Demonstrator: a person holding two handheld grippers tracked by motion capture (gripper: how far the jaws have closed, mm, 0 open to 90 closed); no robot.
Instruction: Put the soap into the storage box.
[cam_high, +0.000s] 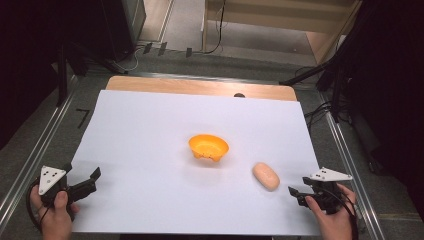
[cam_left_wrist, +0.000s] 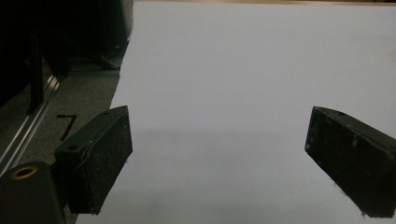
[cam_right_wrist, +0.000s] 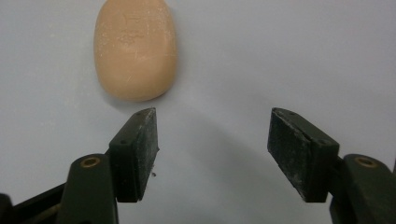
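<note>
A pale peach oval bar lies flat on the white sheet, right of an orange bowl that stands upright at the sheet's middle. My right gripper is a little to the right of the bar and nearer to me. In the right gripper view the bar lies just beyond the left jaw, and my right gripper is open with only bare sheet between its pads. My left gripper sits at the sheet's near left corner, far from both objects. In the left gripper view my left gripper is wide open over bare sheet.
The sheet covers a wooden tabletop whose far strip shows. Metal rails run along both sides. Dark stands and cables sit beyond the far corners. A "7" mark is on the grey floor left of the sheet.
</note>
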